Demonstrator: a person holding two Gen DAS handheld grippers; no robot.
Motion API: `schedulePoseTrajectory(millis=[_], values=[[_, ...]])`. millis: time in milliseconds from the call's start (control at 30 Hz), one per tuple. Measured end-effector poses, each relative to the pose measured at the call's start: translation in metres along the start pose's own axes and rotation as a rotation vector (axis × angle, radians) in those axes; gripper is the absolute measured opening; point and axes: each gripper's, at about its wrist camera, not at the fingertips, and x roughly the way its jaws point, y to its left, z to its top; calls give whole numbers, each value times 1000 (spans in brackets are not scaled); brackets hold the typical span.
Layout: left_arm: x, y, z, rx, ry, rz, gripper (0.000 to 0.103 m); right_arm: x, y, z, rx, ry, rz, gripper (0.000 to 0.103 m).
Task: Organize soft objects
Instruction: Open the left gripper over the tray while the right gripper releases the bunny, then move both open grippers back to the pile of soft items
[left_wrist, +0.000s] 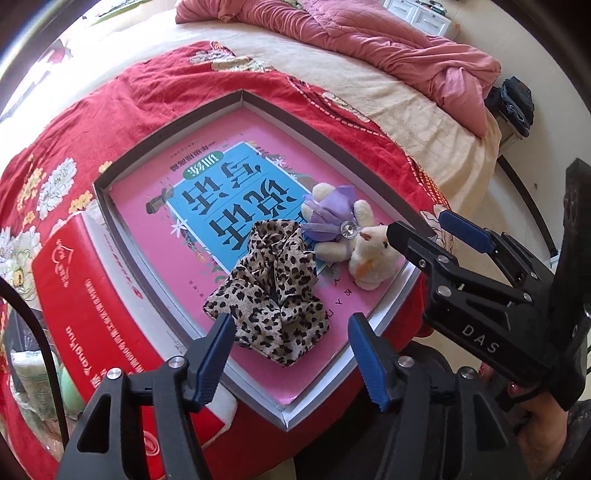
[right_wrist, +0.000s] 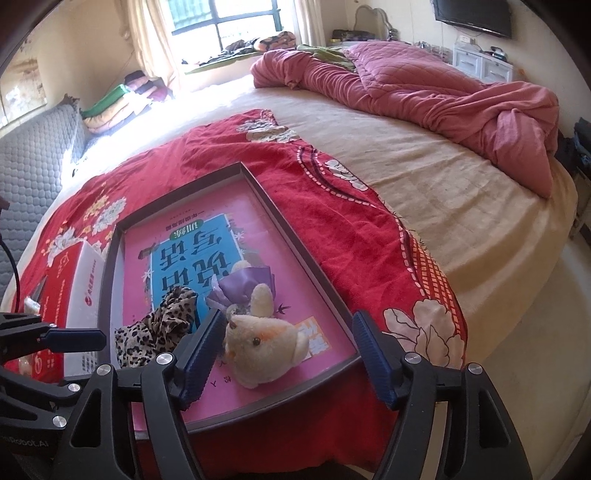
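A bed (right_wrist: 424, 177) in a sunlit bedroom carries a red floral cloth (right_wrist: 332, 206), with a rumpled pink quilt (right_wrist: 424, 85) at 1 o'clock. On the cloth sits a shallow tray (left_wrist: 155, 142) lined with a pink book. Inside lie a leopard-print scarf (left_wrist: 273, 295) and, at its 2 o'clock, a plush rabbit (left_wrist: 365, 254), partly hidden behind purple fabric. Left gripper (left_wrist: 291, 362) and right gripper (right_wrist: 284, 363) both gape wide, holding nothing. A red box (left_wrist: 96, 295) touches the tray at 9 o'clock.

Black tool (left_wrist: 291, 354) frames, ribbed blue pads (left_wrist: 212, 360), silver screws.
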Motion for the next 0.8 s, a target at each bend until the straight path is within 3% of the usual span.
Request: schedulePoseTrajectory(millis=[267, 800], values=[[-27, 1, -10, 6, -73, 48, 72, -14, 9, 3, -3, -14, 3, 74], [-57, 31, -34, -61, -140, 109, 74, -51, 48, 18, -67, -95, 37, 75]])
